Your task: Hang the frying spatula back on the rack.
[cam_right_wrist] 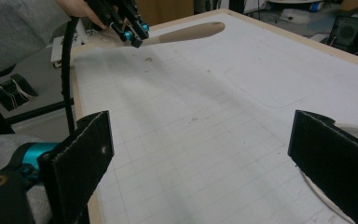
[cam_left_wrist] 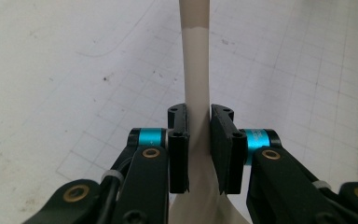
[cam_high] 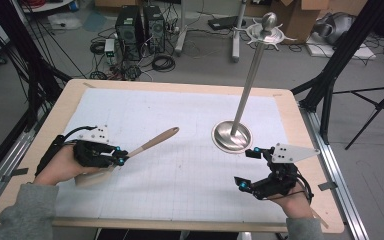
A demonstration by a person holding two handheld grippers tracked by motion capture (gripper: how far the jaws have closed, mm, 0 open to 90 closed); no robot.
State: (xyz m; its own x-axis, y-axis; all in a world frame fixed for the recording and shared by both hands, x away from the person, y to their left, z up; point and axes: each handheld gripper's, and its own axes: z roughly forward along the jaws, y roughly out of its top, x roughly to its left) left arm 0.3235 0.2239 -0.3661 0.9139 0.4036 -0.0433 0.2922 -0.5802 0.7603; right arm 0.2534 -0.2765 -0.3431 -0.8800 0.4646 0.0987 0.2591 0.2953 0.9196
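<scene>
Spatula (cam_high: 147,145) clamped at neck in left tongs (cam_high: 121,158), handle raised over desk (cam_high: 180,87). Right tongs (cam_high: 246,169) wide, empty, beside stand (cam_high: 232,136). Transfer step; next: carry toward stand, likely.

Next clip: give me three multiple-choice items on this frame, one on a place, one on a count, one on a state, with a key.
1. Where does the silver metal stand with the round base sit?
A. At the table's right side, just ahead of the right tongs
B. At the left edge
C. On the floor

2. How many tongs grip something?
A. None
B. One
C. Two

3. How is the beige spatula with the wooden handle held?
A. Lying loose on the mat
B. Clamped in the left tongs
C. Hanging on the stand

Key: 1 A, its base stands beside those tongs; 2 B, the right jaws stand wide apart with nothing between; 3 B, both pads press its blade.
</scene>
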